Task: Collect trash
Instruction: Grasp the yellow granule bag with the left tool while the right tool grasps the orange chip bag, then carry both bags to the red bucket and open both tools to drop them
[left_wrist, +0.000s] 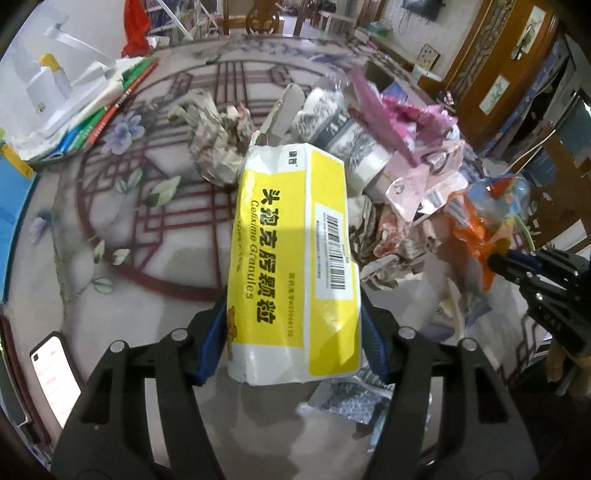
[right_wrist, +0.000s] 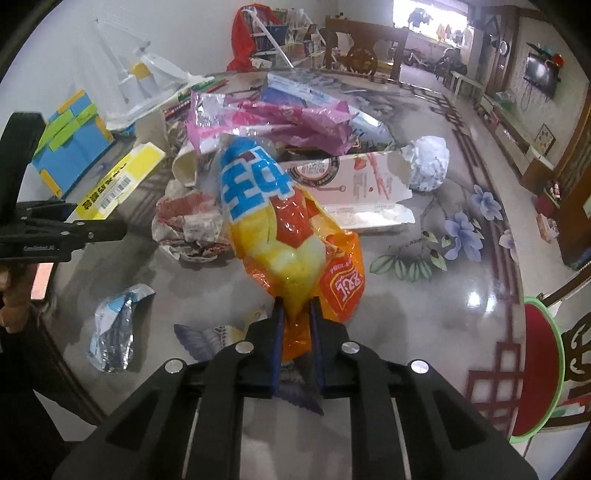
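I have the left claw (left_wrist: 293, 350) clamped across the near end of the yellow and white medicine box (left_wrist: 295, 258), its blue pads pressing both long sides, and the box looks lifted off the tabletop (left_wrist: 147, 295), tilted away toward the middle; the right claw (right_wrist: 297, 314) is pinched nearly shut on the twisted neck of an orange and yellow snack bag (right_wrist: 273, 221), which hangs out ahead of the fingers above the glass; so I judge this the pick-up step, with one piece of rubbish in each hand and neither yet dropped anywhere; the rest of the litter sits heaped around the middle of the table: a pink wrapper (right_wrist: 280, 122), a long white carton (right_wrist: 354, 192) lying open, crumpled newspaper (right_wrist: 188, 225), a white paper ball (right_wrist: 428, 166) toward the right edge, and a silver and blue foil wrapper (right_wrist: 114, 328) alone near the near-left edge; a phone (left_wrist: 55, 376) lies at the near-left edge in the left view, and I would leave it be; I can see no bin or bag in either view, so the next move calls for carrying both loads clear of the heap without snagging it, finding the container, and letting go only once above it.
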